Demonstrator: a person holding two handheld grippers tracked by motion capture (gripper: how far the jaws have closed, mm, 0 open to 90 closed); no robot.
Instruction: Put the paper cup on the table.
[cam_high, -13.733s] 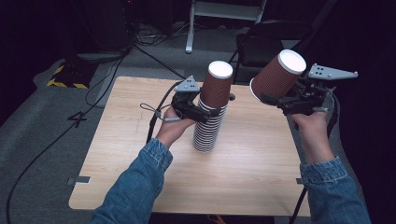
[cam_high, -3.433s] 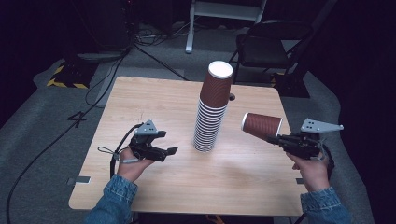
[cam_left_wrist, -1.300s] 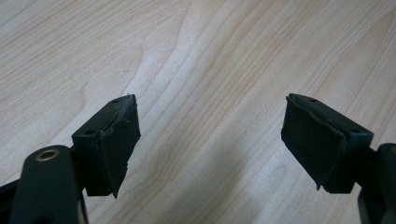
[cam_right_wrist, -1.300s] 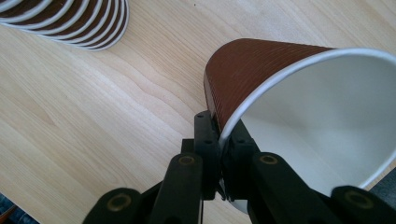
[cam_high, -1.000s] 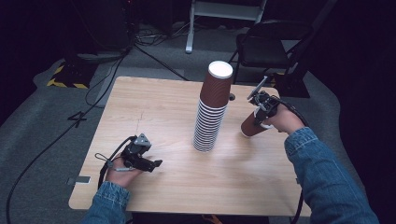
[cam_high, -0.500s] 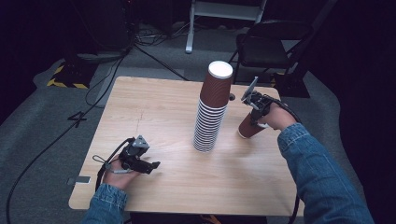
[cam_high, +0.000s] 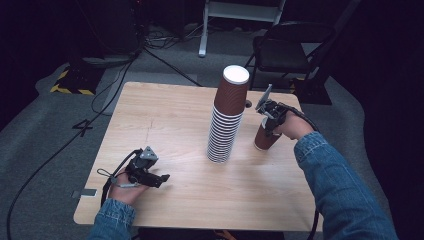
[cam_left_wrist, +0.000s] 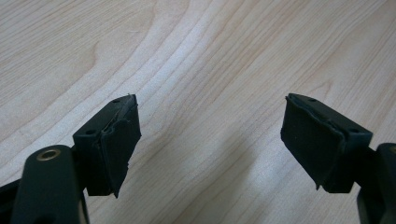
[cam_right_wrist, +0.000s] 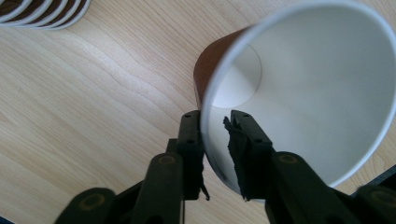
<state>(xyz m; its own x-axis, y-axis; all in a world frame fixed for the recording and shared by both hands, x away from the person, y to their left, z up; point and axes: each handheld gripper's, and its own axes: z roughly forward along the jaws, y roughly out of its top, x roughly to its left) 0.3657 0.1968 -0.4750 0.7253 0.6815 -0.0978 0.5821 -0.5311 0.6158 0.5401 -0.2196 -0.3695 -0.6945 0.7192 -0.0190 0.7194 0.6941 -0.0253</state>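
Observation:
A tall stack of brown paper cups (cam_high: 227, 120) stands upside down at the middle of the wooden table (cam_high: 170, 115); its base rims (cam_right_wrist: 42, 11) show in the right gripper view. A single brown cup (cam_high: 264, 137) stands upright just right of the stack, its white inside (cam_right_wrist: 303, 84) facing the camera. My right gripper (cam_high: 270, 119) straddles that cup's rim from above, one jaw outside and one inside. Its jaws have just been opening, and the pads (cam_right_wrist: 240, 140) stand slightly off the wall. My left gripper (cam_high: 161, 178) rests open and empty (cam_left_wrist: 210, 140) at the front left.
A black chair (cam_high: 295, 50) stands beyond the table's far right corner, and a white stand (cam_high: 240, 10) sits behind it. Cables (cam_high: 150, 50) run over the grey floor at the back left. The single cup is close to the table's right edge.
The right hand has brought the single cup slightly down and toward the stack, setting it on the table, and its jaws have loosened on the rim. The left gripper has stayed put.

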